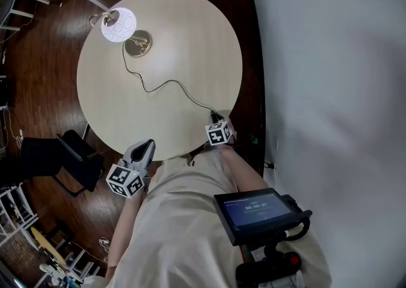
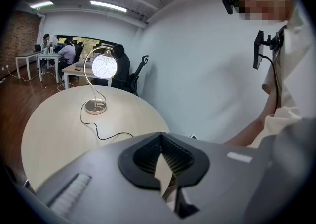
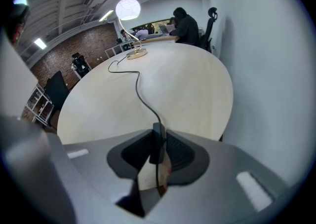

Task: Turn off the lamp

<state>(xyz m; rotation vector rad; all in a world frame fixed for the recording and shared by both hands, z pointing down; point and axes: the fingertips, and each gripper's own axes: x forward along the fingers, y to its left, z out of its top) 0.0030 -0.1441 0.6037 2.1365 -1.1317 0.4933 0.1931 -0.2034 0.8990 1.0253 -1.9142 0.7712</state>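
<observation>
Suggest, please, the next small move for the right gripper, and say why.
Probably squeeze the fingers of the right gripper a touch harder on the cord switch, until it clicks. The switch sits pinched between them near the edge of the table, yet the lamp at the cord's far end is lit, so the switch seems not to have toggled.
</observation>
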